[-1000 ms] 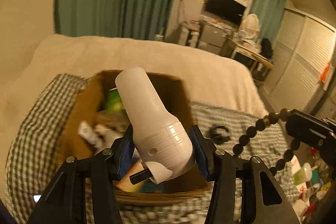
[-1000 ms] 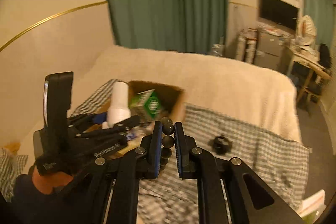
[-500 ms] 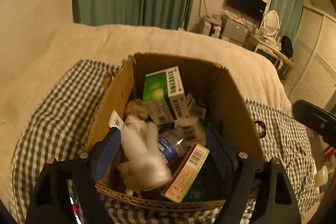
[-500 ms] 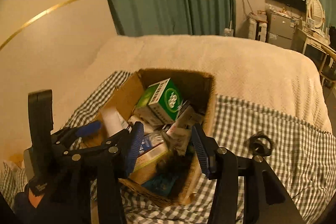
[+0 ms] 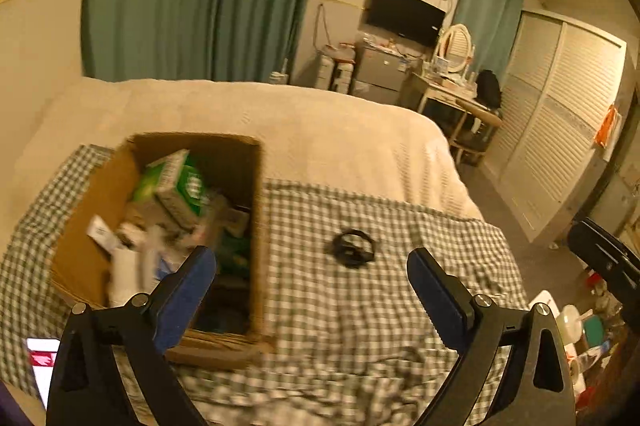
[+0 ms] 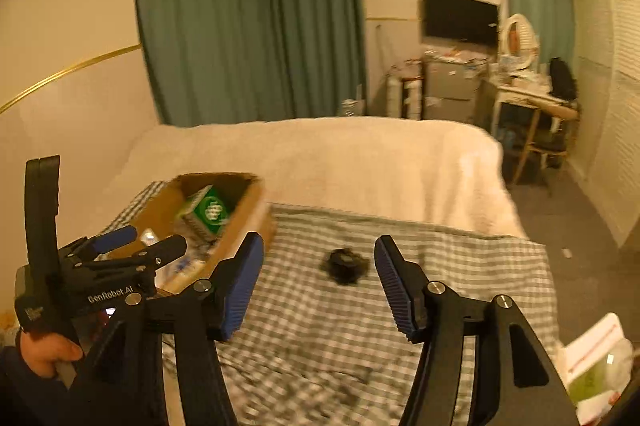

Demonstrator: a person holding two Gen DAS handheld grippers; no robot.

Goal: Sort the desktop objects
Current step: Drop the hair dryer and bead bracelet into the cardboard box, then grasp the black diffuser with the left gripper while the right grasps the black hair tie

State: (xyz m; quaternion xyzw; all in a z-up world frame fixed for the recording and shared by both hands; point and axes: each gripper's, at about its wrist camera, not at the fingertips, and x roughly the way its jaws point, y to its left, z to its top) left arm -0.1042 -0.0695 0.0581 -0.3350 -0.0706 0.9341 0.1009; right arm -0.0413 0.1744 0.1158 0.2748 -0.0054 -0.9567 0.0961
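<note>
A: Where's the next thing rel. to the box (image 5: 256, 226)?

B: Small black coil (image 6: 344, 265), maybe a strap or cable, too blurry to tell. Lies on the checked cloth (image 6: 440, 266), just right of the box, apart from it.

A: Which gripper's nearer?

B: Right gripper (image 6: 318, 286), I'd say. In its view the coil sits dead ahead, between the 2 pad lines and just past the tips. Left gripper (image 5: 312, 290) sees it ahead too, slightly right of centre, further off.

A: Jaws?

B: Both opening, nothing between them. Left is v. wide, right about half.

A: Long axis?

B: Coil's roughly round, so no clear axis. Probably any wrist angle works; approach is fwd and down.
</note>
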